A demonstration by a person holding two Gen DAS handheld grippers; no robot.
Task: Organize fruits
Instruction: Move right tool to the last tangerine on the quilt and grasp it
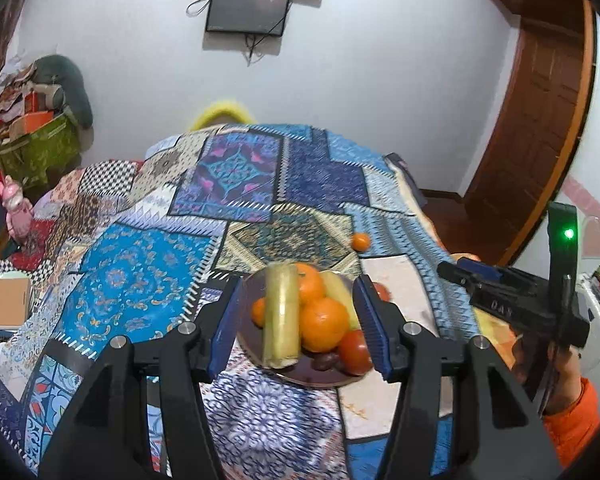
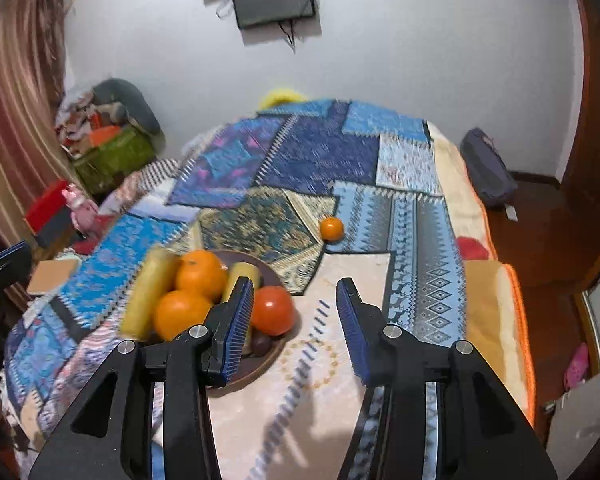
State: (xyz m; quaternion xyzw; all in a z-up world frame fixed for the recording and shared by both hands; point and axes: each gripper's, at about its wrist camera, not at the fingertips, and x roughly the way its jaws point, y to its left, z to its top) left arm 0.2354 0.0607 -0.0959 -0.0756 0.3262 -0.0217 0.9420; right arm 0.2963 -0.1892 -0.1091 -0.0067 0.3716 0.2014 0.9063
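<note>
A dark brown plate (image 1: 260,354) sat on the patchwork blanket (image 1: 148,264) spread over the bed, low in the middle of the left wrist view. Piled on it were a pale yellow-green stalk (image 1: 282,314) lying lengthwise, two large oranges (image 1: 324,324) beside it, a smaller orange (image 1: 259,312) on the stalk's far left, a yellow banana (image 1: 338,292) behind, a red tomato (image 1: 355,350) at the lower right and a small dark fruit (image 1: 325,361) at the plate's front edge. One loose orange (image 1: 360,241) lay alone on the blanket, well apart from the plate, up and to the right of it.

The left hand-held gripper (image 1: 300,320) hovered over the plate with its blue-padded jaws spread wide to either side of the pile, gripping nothing. The right hand-held gripper (image 2: 296,320) stood likewise wide open and empty, its left pad in front of the plate's right edge near the tomato (image 2: 272,310), its right pad over a pale patch of blanket. In that view the loose orange (image 2: 331,229) sat above the gap between the pads.

A dark screen (image 1: 247,9) hung on the white wall at the top, and a wooden door (image 1: 540,120) filled the upper right
</note>
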